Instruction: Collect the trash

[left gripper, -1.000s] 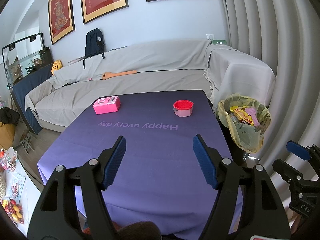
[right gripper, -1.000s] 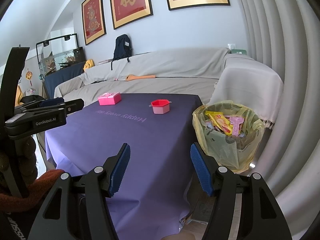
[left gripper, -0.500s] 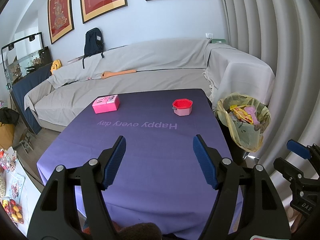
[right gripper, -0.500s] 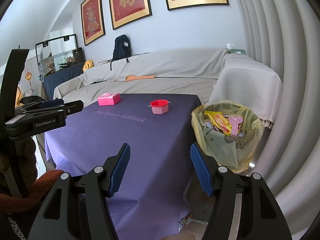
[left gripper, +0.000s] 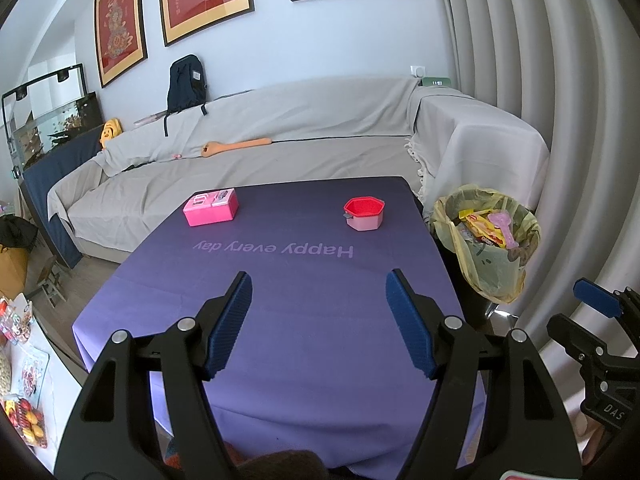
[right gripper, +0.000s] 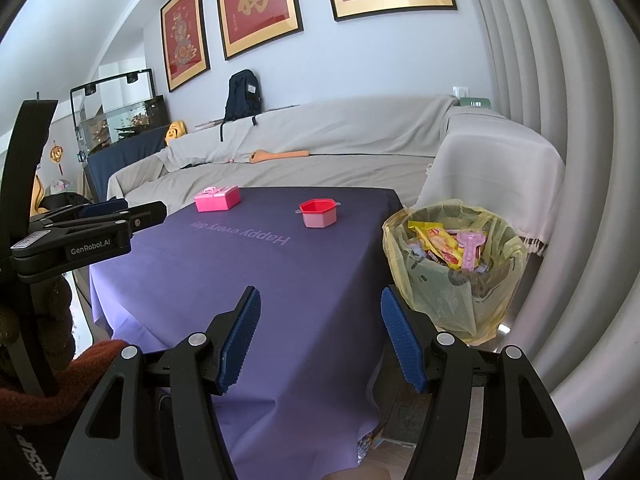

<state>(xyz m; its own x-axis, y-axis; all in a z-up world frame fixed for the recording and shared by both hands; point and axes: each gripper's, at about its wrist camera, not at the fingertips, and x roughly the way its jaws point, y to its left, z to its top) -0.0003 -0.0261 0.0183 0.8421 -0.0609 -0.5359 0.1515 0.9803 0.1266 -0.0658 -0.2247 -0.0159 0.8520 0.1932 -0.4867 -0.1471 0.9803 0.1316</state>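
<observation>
Both tongs, left gripper [left gripper: 319, 326] and right gripper [right gripper: 320, 338], are hanging spread wide with nothing between them, over the near edge of a table [left gripper: 280, 320] that's wearing a smooth purple cloth. Wrappers are sitting in the crinkly yellow-bagged bin [right gripper: 456, 268] just off the table's right edge. A pink box [left gripper: 211, 211] and a red-rimmed cup [left gripper: 364, 213] are sitting far back, leaving loads of open cloth.

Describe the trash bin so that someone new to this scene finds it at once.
Start at the purple table. Off its right edge, on the floor before the covered sofa arm, stands the bin. It alone has a yellow bag liner and is full of wrappers.
</observation>
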